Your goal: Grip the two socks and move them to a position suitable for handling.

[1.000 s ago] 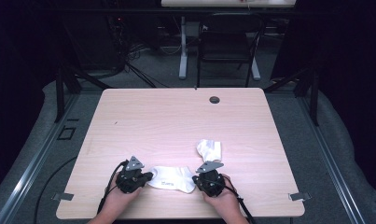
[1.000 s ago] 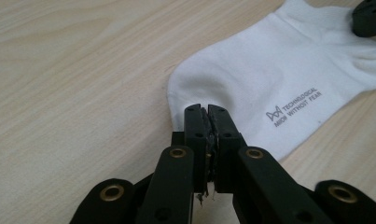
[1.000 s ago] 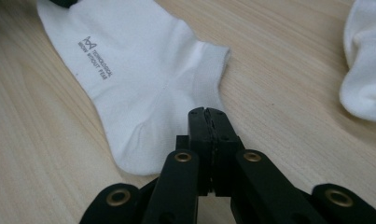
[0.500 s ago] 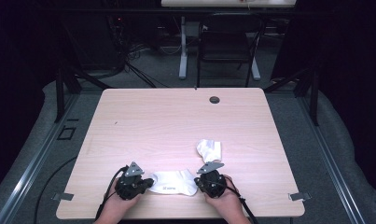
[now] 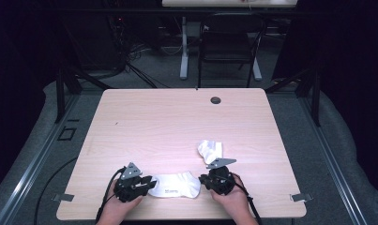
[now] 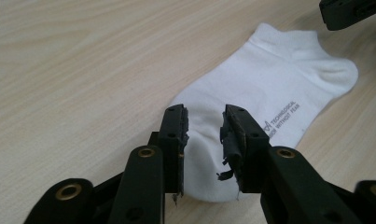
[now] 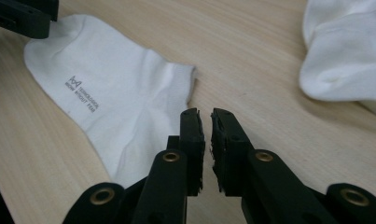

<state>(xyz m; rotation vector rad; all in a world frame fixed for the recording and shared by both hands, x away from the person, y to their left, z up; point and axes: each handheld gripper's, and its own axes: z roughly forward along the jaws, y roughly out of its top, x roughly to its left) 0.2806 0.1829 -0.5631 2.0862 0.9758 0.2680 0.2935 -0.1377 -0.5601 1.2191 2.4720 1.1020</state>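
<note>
Lying flat at lower centre, 1 sock (image 5: 176, 186) is released by both parted, just-opening grippers (image 5: 139, 183) (image 5: 210, 179); the crumpled sock (image 5: 210, 151) remains.

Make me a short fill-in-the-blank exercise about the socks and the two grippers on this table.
1. The flat sock lies between the left gripper and the ____ gripper.
2. Both socks are ____ in colour.
3. The crumpled sock lies on the wooden ____.
4. The left gripper's jaws stand apart over the flat sock's ____ end.

Missing words: right; white; table; toe
</note>
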